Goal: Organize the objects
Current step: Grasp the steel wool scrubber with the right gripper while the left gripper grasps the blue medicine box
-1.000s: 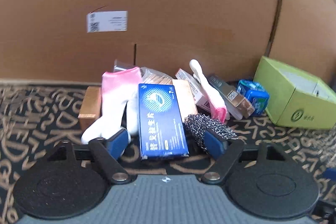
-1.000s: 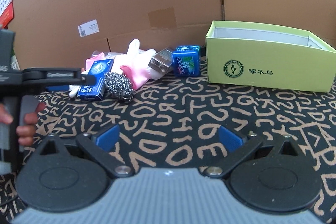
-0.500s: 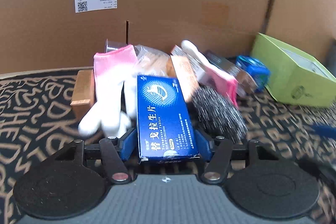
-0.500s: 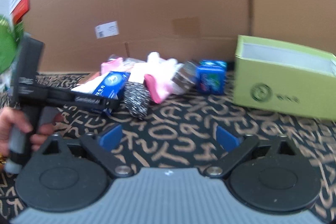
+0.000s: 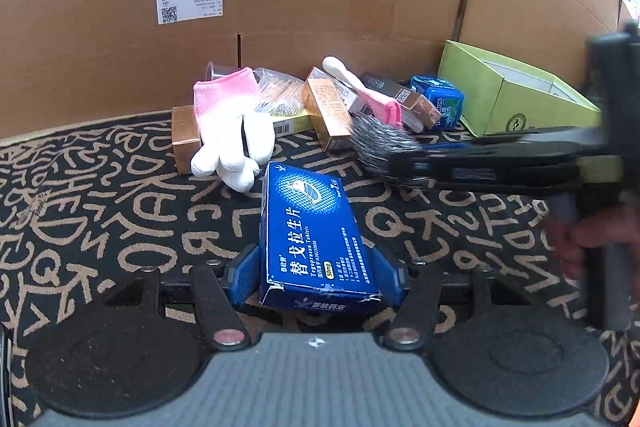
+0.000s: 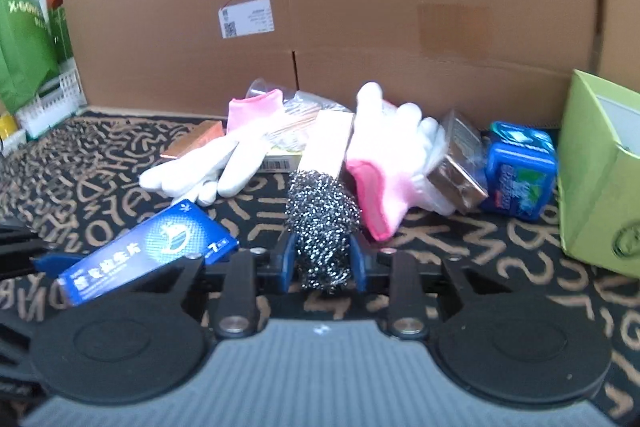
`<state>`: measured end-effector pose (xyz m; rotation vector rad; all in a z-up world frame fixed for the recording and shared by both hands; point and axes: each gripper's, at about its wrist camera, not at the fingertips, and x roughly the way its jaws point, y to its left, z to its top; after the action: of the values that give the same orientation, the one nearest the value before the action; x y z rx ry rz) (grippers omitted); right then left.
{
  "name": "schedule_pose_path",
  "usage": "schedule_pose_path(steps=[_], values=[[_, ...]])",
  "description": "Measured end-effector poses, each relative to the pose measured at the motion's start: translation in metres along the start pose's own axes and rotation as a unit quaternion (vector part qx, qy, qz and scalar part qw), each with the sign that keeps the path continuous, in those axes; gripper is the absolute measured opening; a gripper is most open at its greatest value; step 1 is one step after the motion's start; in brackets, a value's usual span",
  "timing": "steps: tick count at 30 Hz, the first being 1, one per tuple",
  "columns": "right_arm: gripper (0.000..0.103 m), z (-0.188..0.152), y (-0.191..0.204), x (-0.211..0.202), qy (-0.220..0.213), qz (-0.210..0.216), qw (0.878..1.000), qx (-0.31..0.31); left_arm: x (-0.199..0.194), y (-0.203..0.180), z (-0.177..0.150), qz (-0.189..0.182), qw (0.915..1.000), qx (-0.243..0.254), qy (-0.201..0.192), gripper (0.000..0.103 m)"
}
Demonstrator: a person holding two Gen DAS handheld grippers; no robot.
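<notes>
Our left gripper [image 5: 316,277] clamps the blue tablet box [image 5: 314,243]. Our right gripper [image 6: 323,261], jaws just closing, pinches the steel scourer [image 6: 322,227] at frame centre. We should lift both straight, squeezing gently, toward the green box [image 6: 596,179] at right.

Tablet box [image 5: 316,243] before glove [image 5: 232,131]; scourer [image 5: 380,143] right; open box [image 5: 516,99] far right.

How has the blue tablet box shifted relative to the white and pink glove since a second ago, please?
Yes. The blue tablet box, clamped in the left gripper, has come toward the camera, away from the glove.
</notes>
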<state>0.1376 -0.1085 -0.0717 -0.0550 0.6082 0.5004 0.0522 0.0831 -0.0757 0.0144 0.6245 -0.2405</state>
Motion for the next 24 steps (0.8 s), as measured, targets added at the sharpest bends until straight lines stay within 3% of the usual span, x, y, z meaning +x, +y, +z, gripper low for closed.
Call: schedule_pose_path(steps=[3, 4, 5, 9, 12, 16, 22, 24], values=[[0.028, -0.012, -0.004, -0.033, 0.013, -0.029, 0.999, 0.008, -0.002, -0.001, -0.001, 0.011, 0.9999, 0.011, -0.004, 0.066], [0.028, -0.018, -0.007, -0.044, 0.02, -0.031, 0.999, 0.013, -0.003, -0.002, -0.001, 0.011, 0.9998, 0.014, -0.007, 0.072], [0.028, -0.025, -0.009, -0.055, 0.031, -0.029, 0.999, 0.018, -0.005, -0.003, 0.0, 0.012, 0.9998, 0.016, -0.01, 0.079], [0.033, -0.045, -0.008, -0.082, 0.054, -0.014, 0.998, 0.017, -0.003, -0.009, 0.007, 0.013, 0.999, 0.036, -0.023, 0.081], [0.044, -0.044, -0.001, -0.082, 0.05, -0.013, 0.999, 0.007, 0.007, -0.013, 0.014, 0.021, 0.9982, 0.052, -0.022, 0.081], [0.045, -0.04, 0.002, -0.075, 0.04, -0.024, 0.999, 0.005, 0.018, -0.009, 0.017, 0.017, 0.9989, 0.043, 0.0, 0.074], [0.046, -0.038, 0.003, -0.068, 0.038, -0.02, 0.999, -0.005, 0.019, -0.007, 0.014, 0.032, 0.9985, 0.045, -0.002, 0.075], [0.053, -0.036, 0.003, -0.067, 0.034, -0.024, 0.999, -0.012, 0.018, -0.008, 0.013, 0.033, 0.998, 0.053, -0.003, 0.075]])
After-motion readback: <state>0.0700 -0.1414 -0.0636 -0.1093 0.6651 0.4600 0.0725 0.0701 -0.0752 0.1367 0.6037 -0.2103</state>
